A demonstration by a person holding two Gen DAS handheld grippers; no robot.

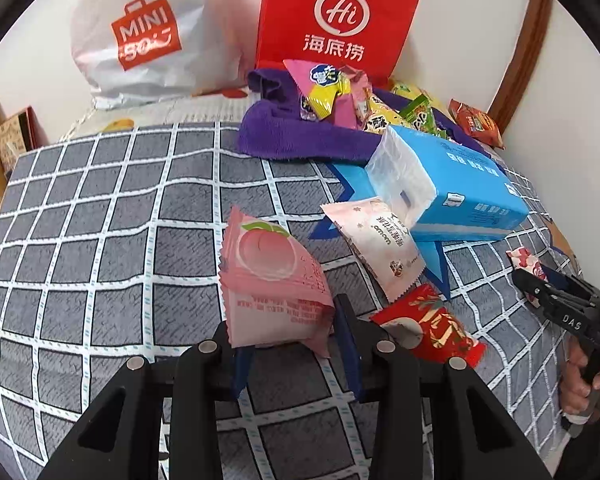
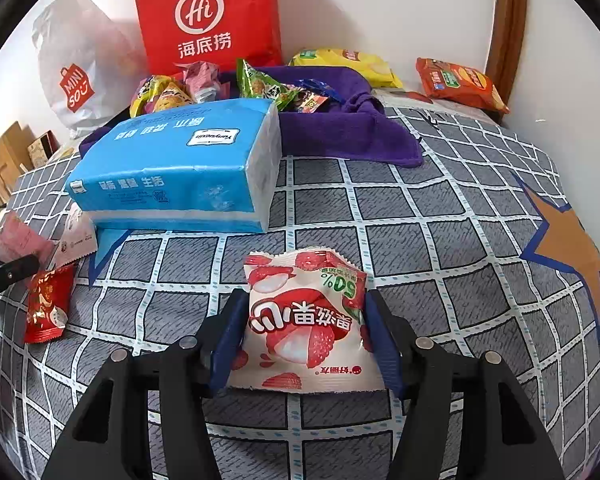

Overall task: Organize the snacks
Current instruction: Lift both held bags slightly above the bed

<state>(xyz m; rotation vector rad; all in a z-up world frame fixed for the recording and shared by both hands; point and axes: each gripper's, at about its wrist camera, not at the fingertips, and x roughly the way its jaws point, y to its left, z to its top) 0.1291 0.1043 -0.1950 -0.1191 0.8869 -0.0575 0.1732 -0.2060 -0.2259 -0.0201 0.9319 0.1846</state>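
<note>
Between the right tongs, a lychee packet lies flat on the checked bed cover, long axis running away from the camera; the blue pads flank its side edges, apart, and whether they press it I cannot tell. The left tongs are clamped on a peach packet, held off the cover. Just beyond lie a pale pink packet and a red packet, beside the blue tissue pack. Farther back, more snacks pile on a purple towel. The left hand is nearer the loose packets.
</note>
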